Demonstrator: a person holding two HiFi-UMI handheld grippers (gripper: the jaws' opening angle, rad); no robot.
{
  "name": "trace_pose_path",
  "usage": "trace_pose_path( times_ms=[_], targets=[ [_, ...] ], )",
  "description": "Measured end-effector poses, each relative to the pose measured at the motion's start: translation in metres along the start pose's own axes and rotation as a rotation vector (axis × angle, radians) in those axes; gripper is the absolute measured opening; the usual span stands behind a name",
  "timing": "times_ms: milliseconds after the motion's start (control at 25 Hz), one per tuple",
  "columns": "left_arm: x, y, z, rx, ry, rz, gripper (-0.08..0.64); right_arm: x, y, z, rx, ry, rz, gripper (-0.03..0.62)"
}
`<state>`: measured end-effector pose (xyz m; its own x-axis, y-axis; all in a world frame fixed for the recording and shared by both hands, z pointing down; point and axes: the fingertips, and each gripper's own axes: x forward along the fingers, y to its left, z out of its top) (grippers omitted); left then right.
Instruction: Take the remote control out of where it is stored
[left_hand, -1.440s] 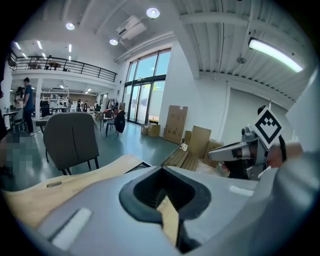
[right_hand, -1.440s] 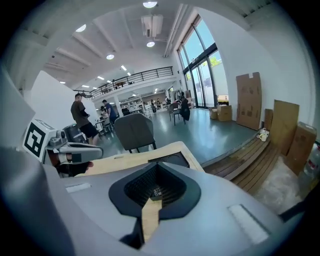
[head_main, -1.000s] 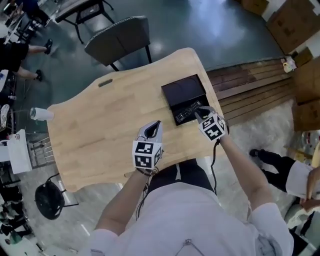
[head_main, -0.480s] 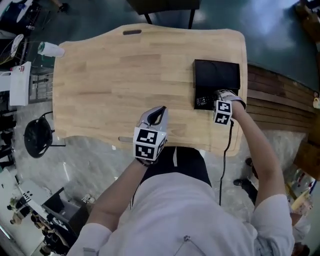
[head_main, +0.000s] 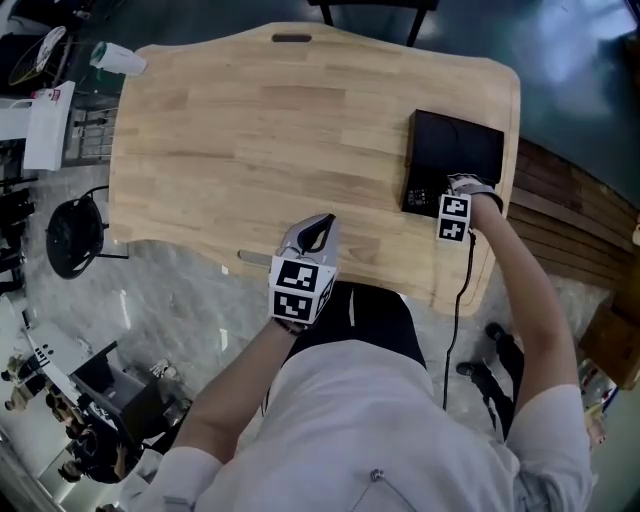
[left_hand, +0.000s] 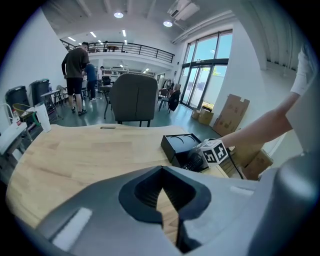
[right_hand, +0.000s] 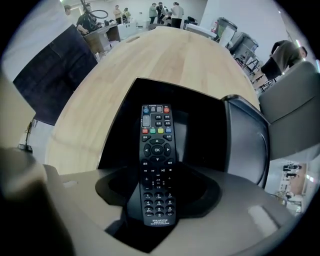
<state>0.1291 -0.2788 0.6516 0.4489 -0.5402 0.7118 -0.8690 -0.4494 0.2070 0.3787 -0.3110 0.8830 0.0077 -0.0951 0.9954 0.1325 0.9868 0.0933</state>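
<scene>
So, table (head_main: 250, 130): left tongs (head_main: 312, 235) hang over its near edge, jaws together, nothing in them, well off to the side of the box.
Box (head_main: 460, 145): black, open, right in front of the right tongs (right_hand: 155, 220).
Remote control (right_hand: 156, 160): lying in the box, long axis pointing straight away from the right tongs, near end pinched between those jaws.
Next move: I'd guess lift up and back along that axis.

The slim black remote control (right_hand: 156, 165) lies face up and lengthwise in the open black box (right_hand: 122, 117). Its coloured buttons are at the far end, and its near end is clasped between the right gripper (right_hand: 157, 215) fingers.
</scene>
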Motion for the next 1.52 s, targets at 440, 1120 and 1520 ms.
trace_pose_path(
  times_ms=[440,1120,1520],
  targets=[
    [-0.008,-0.011,-0.015,0.005,0.01,-0.001,0.002,0.005,0.002,0.002,-0.009,0.178,0.064,0.264],
    [-0.015,0.001,-0.022,0.003,0.01,-0.004,0.0,-0.008,0.004,-0.003,0.154,0.085,0.051,0.261],
    [-0.012,-0.009,0.013,0.092,-0.029,-0.061,0.0,-0.119,-0.01,-0.007,0.573,-0.17,-0.108,0.261]
  ],
)
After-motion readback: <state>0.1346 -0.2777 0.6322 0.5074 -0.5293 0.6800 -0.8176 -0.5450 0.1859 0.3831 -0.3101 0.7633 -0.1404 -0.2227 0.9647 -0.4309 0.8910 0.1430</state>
